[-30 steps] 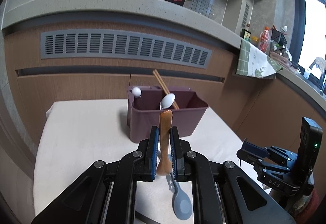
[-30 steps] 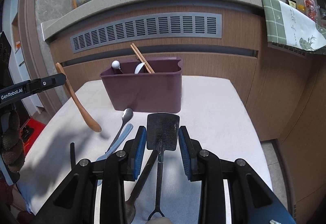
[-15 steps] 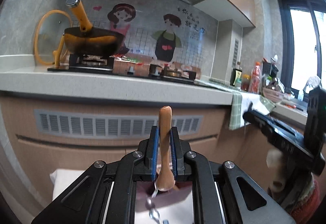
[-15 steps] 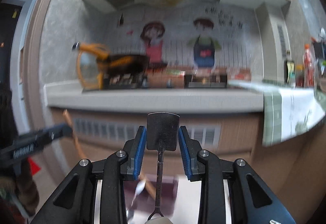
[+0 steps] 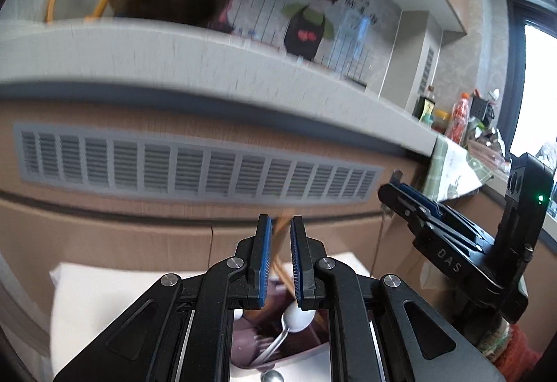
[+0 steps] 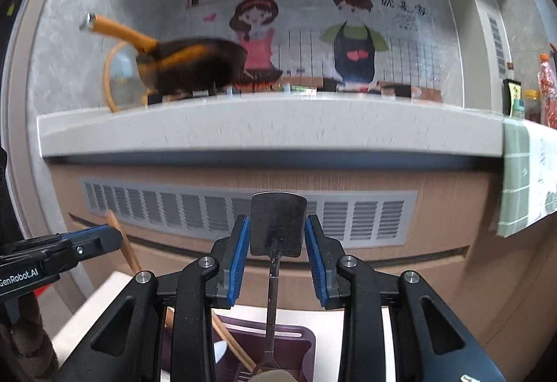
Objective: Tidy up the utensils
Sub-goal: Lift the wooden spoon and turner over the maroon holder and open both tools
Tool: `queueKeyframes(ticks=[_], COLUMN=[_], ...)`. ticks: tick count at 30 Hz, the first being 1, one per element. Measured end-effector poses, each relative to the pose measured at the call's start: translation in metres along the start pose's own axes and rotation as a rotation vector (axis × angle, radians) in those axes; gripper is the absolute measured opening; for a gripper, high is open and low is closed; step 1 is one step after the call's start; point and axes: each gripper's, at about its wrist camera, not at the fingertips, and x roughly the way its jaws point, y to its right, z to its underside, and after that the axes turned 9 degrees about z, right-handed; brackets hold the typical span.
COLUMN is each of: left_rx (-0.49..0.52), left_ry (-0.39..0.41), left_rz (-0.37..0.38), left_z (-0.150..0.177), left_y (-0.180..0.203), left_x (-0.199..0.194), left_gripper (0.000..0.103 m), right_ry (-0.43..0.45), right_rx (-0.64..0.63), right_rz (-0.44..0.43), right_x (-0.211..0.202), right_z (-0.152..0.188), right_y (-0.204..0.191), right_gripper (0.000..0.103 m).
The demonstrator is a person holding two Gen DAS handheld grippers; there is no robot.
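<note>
Right tool [image 6: 277,249] clamped on spatula [image 6: 277,225] above bin [image 6: 285,335]; left tool [image 5: 278,263] apart, empty; next: lower spatula in.

Black tongs [image 5: 278,256], blue ribbed pads [image 6: 240,256], silver screws, white lettering

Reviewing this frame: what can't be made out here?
1. Left wrist view: whether the left gripper grips anything; only a blurred brown streak shows between its fingers.
2. Both views: contents of the purple bin, mostly hidden by gripper bodies.
3. Right wrist view: handle end of the spatula, held by the right gripper, cut by the bottom edge.
</note>
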Motion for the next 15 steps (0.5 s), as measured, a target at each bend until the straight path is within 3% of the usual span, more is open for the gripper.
queueKeyframes(ticks=[4, 7, 15], left_rx=[-0.048, -0.077, -0.074], left_ry=[-0.071, -0.116, -0.146], left_rz=[0.034, 0.054, -0.033], left_z=[0.020, 0.034, 0.064], left_y=[-0.011, -0.014, -0.005], left_x=[0.019, 0.029, 0.004], left_gripper=[0.012, 0.014, 0.030], right_ry=[-0.056, -0.169, -0.243], right_rx=[0.005, 0.032, 0.017], right_rz=[-0.012, -0.080, -0.051], right_x=[0.020, 0.034, 0.003], right_z=[0.018, 0.035, 0.068], right_y=[0.002, 0.007, 0.024], right_gripper=[0.030, 0.031, 0.033])
